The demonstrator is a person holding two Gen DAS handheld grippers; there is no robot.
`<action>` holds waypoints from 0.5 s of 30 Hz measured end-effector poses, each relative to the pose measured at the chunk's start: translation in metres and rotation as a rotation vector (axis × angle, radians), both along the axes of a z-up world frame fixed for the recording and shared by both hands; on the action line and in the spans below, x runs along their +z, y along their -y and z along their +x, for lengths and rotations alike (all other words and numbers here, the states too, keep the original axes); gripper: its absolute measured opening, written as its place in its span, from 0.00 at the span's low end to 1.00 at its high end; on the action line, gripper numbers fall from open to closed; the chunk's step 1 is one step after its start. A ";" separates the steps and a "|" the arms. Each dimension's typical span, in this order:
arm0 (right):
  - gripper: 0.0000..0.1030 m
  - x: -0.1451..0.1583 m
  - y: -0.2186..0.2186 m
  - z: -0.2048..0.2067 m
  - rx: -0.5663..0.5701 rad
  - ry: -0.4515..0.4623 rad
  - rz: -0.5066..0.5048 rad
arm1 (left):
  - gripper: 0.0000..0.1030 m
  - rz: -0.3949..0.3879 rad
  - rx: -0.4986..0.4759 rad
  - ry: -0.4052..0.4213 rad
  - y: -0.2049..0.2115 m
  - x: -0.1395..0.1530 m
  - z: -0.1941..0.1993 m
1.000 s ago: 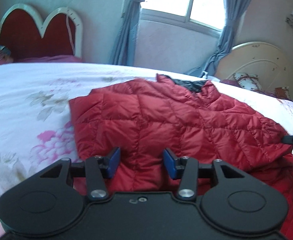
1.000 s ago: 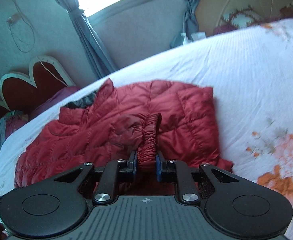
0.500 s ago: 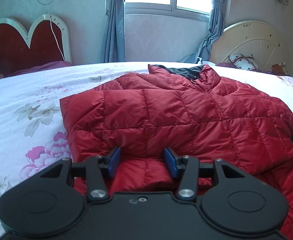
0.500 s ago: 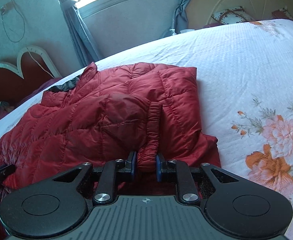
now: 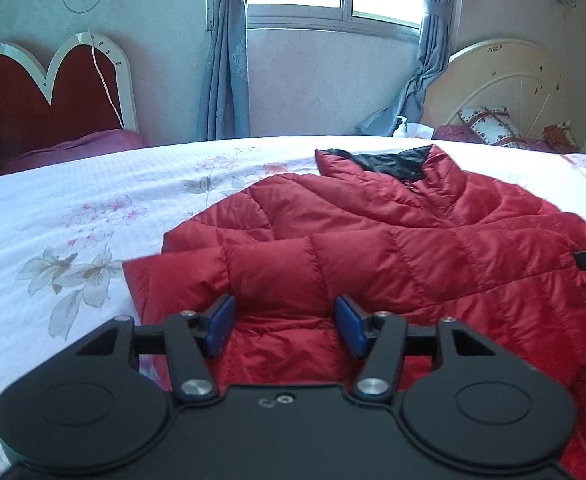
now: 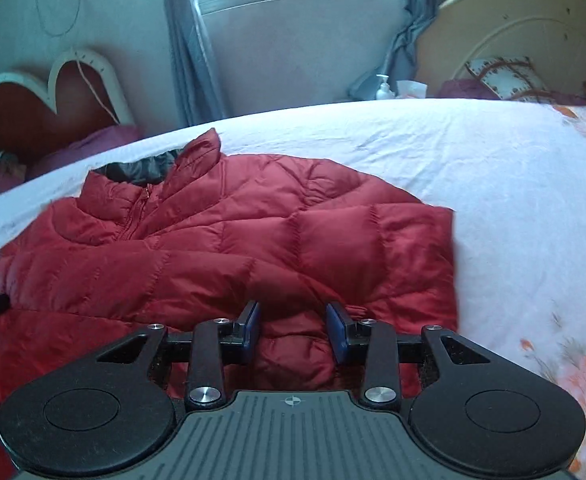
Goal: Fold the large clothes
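On the white floral bedspread [image 5: 93,216], spread flat: red quilted down jacket [image 5: 393,248]. Left gripper [image 5: 285,326] and right gripper [image 6: 293,330] over its near edge, jaws just opened, gripping nothing.

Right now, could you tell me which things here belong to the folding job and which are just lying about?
Part of the job:
- red puffer jacket, spread on the bed
- left gripper, open
- right gripper, just opened, jacket fabric between its jaws

Just lying about:
- pump bottle
- patterned pillow
- heart-shaped headboard
- curtains
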State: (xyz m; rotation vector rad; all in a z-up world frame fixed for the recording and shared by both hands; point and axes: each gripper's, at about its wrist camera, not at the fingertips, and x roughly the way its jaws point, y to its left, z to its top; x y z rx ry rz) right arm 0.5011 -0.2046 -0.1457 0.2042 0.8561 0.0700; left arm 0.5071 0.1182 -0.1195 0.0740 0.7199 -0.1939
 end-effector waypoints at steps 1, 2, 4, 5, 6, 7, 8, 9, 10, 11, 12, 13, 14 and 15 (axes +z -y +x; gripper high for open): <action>0.36 -0.002 -0.003 0.005 0.001 0.007 -0.012 | 0.54 0.002 0.002 0.000 -0.001 -0.001 0.003; 0.36 -0.005 -0.004 0.009 -0.003 0.016 -0.014 | 0.54 0.001 0.004 0.000 -0.003 -0.003 0.006; 0.36 -0.007 -0.005 0.016 -0.014 0.027 -0.020 | 0.54 0.000 0.024 0.008 -0.007 -0.005 0.010; 0.36 -0.011 -0.007 0.019 -0.012 0.036 -0.031 | 0.54 -0.009 0.031 0.006 -0.009 -0.006 0.010; 0.36 -0.014 -0.010 0.022 0.000 0.037 -0.048 | 0.55 -0.013 0.033 0.002 -0.011 -0.008 0.012; 0.36 -0.017 -0.013 0.024 0.012 0.042 -0.070 | 0.56 -0.011 0.034 0.002 -0.011 -0.009 0.012; 0.36 -0.019 -0.015 0.026 0.020 0.051 -0.086 | 0.56 -0.011 0.034 0.004 -0.012 -0.010 0.012; 0.36 -0.020 -0.016 0.026 0.028 0.056 -0.097 | 0.56 -0.010 0.035 0.003 -0.012 -0.011 0.012; 0.36 -0.019 -0.016 0.027 0.036 0.054 -0.105 | 0.56 -0.006 0.034 0.000 -0.011 -0.010 0.011; 0.37 -0.015 -0.016 0.026 0.034 0.052 -0.109 | 0.56 0.001 0.034 -0.003 -0.010 -0.006 0.010; 0.37 -0.006 -0.015 0.024 0.018 0.069 -0.109 | 0.56 0.010 0.036 0.001 -0.009 0.001 0.006; 0.37 0.003 -0.013 0.017 0.004 0.101 -0.106 | 0.57 0.005 0.030 0.018 -0.007 0.008 0.001; 0.55 0.014 -0.012 0.009 -0.010 0.134 -0.094 | 0.59 -0.018 0.015 0.041 -0.003 0.016 -0.007; 0.83 0.022 -0.014 0.002 -0.014 0.161 -0.076 | 0.63 -0.032 -0.002 0.051 0.002 0.021 -0.013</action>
